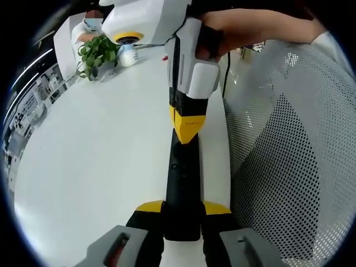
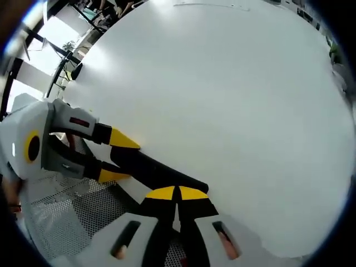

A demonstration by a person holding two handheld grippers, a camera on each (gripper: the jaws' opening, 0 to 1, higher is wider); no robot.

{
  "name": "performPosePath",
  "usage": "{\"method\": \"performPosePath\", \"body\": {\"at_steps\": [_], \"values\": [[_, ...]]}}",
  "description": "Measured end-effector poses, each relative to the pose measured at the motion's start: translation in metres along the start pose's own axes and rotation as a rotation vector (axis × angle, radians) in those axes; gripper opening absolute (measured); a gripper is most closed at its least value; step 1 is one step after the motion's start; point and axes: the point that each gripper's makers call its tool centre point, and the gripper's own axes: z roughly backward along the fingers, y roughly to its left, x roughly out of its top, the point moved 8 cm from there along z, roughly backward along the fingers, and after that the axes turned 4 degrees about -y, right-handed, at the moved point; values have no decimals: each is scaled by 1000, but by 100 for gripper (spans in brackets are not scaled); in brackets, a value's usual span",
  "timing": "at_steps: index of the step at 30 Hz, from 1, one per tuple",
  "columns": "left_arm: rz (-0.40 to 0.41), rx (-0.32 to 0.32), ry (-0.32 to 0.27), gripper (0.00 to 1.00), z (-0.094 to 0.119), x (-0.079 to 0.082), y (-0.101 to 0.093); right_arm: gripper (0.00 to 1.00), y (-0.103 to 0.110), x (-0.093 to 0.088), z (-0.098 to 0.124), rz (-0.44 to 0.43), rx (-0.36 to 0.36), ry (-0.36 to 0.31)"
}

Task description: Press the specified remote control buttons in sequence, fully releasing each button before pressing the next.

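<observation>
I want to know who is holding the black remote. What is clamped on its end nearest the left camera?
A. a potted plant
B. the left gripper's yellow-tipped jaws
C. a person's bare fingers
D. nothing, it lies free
B: in the left gripper view the left gripper has its yellow-tipped jaws closed on either side of the near end of the remote.

White table (image 1: 100, 150); mesh chair (image 1: 289, 156) beside; bright windows (image 2: 53, 28).

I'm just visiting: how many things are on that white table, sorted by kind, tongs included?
Remote control: 1
Tongs: 2, the left tongs clamped on one end of the remote, the right tongs closed, tips on the other end
Potted plant: 1
White jar beside the plant: 1
Total: 5
</observation>
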Motion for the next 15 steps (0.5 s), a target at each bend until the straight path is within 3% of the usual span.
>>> {"method": "performPosePath", "body": {"at_steps": [15], "values": [[-4,-2,3,25,-1,0,1,0,1,1,-2,15,7,-11]]}}
